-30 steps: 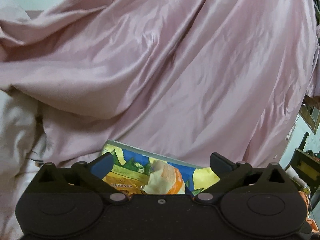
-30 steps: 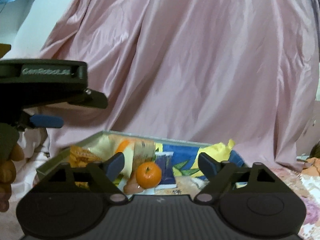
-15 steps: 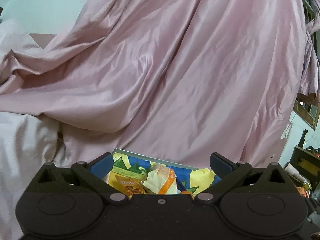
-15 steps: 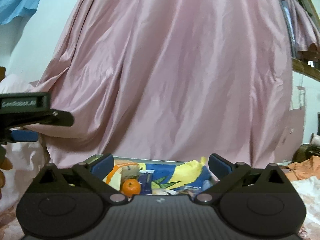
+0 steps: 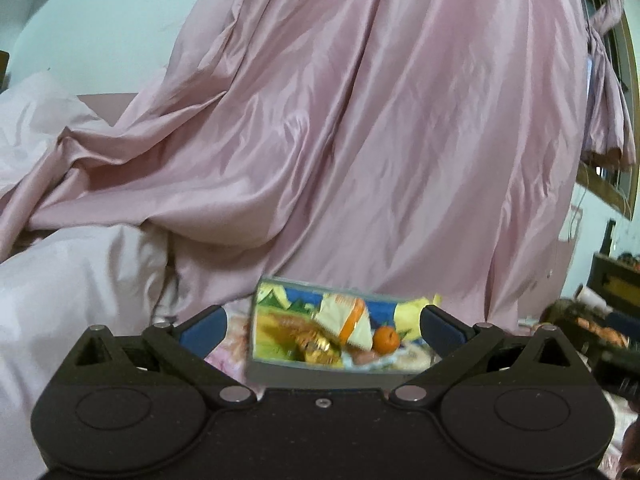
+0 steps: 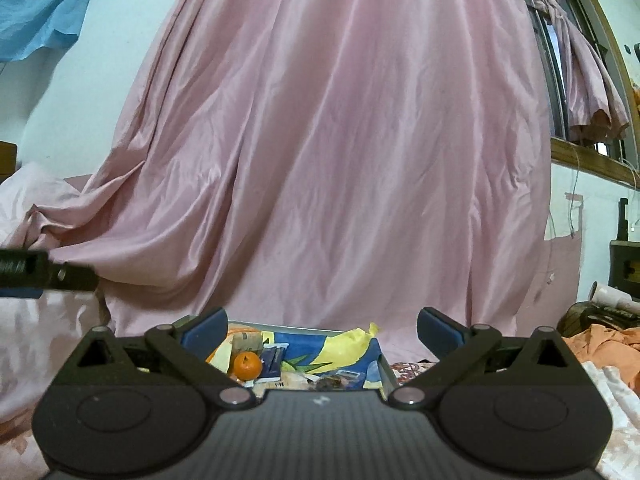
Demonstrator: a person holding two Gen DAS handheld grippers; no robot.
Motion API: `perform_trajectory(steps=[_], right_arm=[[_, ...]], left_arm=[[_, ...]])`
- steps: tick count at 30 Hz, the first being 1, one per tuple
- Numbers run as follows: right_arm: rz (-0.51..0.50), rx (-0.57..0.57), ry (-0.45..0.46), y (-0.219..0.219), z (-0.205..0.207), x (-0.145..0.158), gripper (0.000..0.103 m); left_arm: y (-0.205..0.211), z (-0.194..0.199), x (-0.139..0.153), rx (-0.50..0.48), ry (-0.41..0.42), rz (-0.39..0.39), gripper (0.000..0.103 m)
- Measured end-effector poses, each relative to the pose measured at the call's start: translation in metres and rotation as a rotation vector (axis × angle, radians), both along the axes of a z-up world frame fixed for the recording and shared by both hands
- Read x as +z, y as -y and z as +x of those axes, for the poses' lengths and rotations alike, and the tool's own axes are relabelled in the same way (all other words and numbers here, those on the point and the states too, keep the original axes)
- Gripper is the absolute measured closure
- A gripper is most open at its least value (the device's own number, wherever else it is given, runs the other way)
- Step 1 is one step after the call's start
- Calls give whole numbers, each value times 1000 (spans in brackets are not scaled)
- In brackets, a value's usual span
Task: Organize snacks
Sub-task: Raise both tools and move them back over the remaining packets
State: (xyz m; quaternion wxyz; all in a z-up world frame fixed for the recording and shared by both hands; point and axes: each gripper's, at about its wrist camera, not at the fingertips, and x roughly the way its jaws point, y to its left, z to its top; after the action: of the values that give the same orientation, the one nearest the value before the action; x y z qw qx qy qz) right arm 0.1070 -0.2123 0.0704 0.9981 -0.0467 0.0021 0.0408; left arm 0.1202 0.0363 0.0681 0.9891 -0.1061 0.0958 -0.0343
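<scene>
hidden: snack tray (image 5: 320, 374) near edge cut off by both tool bodies, wrappers blurred | left tool (image 5: 322, 326): wide, empty | right tool (image 6: 322, 326): wide, empty | tray at 6 o'clock below pink curtain (image 6: 340, 160), orange (image 6: 247, 364) inside, 7 o'clock

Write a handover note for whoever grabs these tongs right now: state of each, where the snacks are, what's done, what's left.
Left tongs: open, empty, short of the tray.
Right tongs: open, empty, also short of the tray.
Tray: grey-rimmed, with a blue and yellow printed lining, on the bed in front of the pink curtain.
In the tray: a tangerine, an orange and white snack packet, a gold-wrapped snack, a small blue packet, and more wrappers at the near right, too small to name.
Done: several snacks and the fruit are in the tray.
Left: cannot tell whether any snacks remain outside it; check the bed nearby.
</scene>
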Motion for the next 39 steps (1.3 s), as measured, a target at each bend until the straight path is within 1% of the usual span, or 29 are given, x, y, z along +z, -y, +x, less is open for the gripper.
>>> perform_trajectory(steps=[5, 11, 15, 26, 29, 34, 39], right_arm=[[2, 4, -12, 5, -22, -1, 0], [-20, 7, -54, 5, -48, -8, 0], [-38, 5, -77, 5, -63, -13, 0], [-5, 3, -180, 11, -84, -24, 0], [-6, 4, -212, 11, -85, -28, 0], [-34, 10, -271, 7, -82, -34, 0], [-77, 26, -326, 0, -77, -41, 0]], left_arm=[[-3, -21, -10, 0, -35, 6, 1], [-5, -42, -15, -1, -55, 3, 1], [-3, -53, -18, -14, -74, 16, 1], [0, -70, -31, -41, -144, 53, 1], [2, -70, -37, -49, -184, 66, 1], [7, -65, -50, -67, -278, 99, 1], [10, -59, -57, -87, -327, 111, 1]])
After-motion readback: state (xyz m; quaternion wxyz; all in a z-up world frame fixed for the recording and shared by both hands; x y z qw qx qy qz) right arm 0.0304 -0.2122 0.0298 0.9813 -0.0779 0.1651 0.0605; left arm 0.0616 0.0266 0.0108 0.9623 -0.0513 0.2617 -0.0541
